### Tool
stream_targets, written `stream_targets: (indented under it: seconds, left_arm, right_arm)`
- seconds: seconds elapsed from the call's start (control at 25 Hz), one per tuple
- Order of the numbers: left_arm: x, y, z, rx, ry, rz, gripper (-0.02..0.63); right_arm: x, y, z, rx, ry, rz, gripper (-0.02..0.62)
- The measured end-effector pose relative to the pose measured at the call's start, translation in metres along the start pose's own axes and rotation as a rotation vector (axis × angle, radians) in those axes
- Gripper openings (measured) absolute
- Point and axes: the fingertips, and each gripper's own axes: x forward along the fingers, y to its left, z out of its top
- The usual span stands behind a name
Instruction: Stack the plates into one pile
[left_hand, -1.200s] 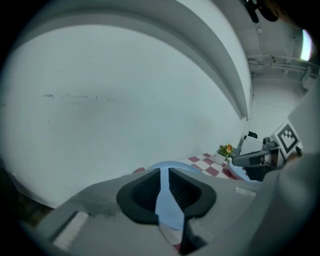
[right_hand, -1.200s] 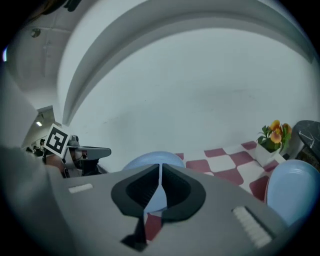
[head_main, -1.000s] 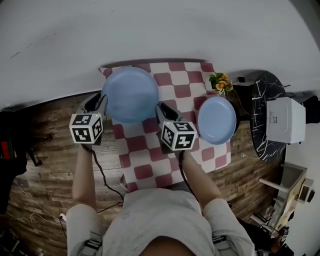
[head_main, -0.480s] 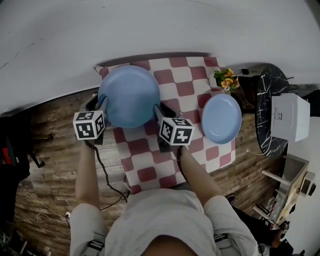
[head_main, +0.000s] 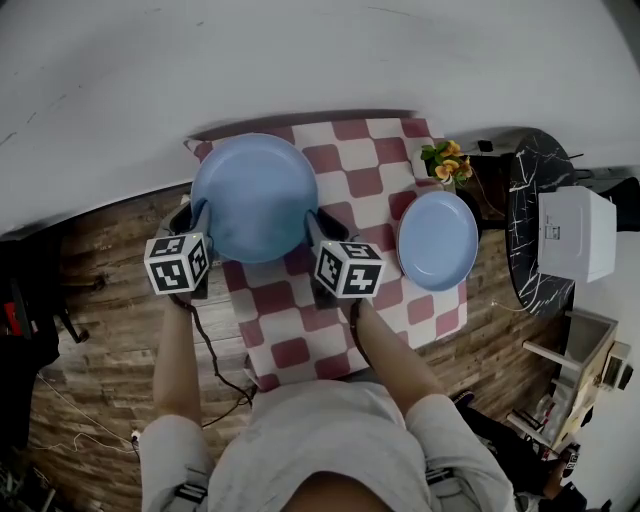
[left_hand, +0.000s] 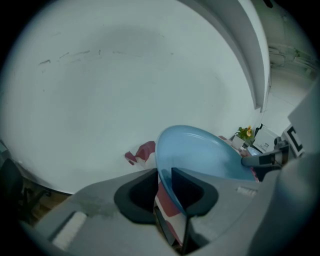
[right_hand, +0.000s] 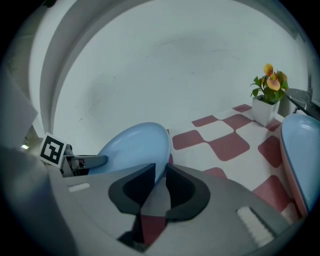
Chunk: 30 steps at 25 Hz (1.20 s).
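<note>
Large blue plate (head_main: 253, 197), smooth and round, sits on the red-and-white checked cloth (head_main: 300, 300); left gripper (head_main: 199, 218) and right gripper (head_main: 313, 225), jaws having just been closing, pinch its opposite rims; smaller blue plate (head_main: 436, 240) lies well to its right, untouched; potted flowers (head_main: 443, 162) stand right of it too; white wall (head_main: 300, 60) beyond, plank floor (head_main: 100, 300) below.

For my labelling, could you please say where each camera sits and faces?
Head view: on the head, facing steeply down at the table; both arms show.
Left gripper view: on the left tool, facing the wall; its jaws, just closing, grip the large plate.
Right gripper view: on the right tool, likewise; jaws just closing on that plate.
All share it.
</note>
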Motion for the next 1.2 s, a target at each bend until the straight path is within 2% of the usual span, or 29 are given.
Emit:
stream_targets:
  seconds: [0.32, 0.56, 0.84, 1.2]
  left_arm:
    - [-0.038, -0.02, 0.039, 0.026, -0.138, -0.002, 0.095]
    - [-0.061, -0.05, 0.056, 0.049, -0.202, -0.028, 0.095]
    - [-0.084, -0.096, 0.065, 0.064, -0.238, -0.08, 0.095]
    - [-0.105, -0.178, 0.066, 0.095, -0.272, -0.129, 0.094]
  right_arm:
    - [-0.035, 0.013, 0.042, -0.088, -0.131, 0.001, 0.063]
    - [-0.067, 0.007, 0.055, -0.088, -0.197, -0.004, 0.058]
    - [-0.115, -0.011, 0.068, -0.068, -0.284, -0.027, 0.05]
    - [-0.184, -0.058, 0.074, -0.018, -0.365, -0.055, 0.035]
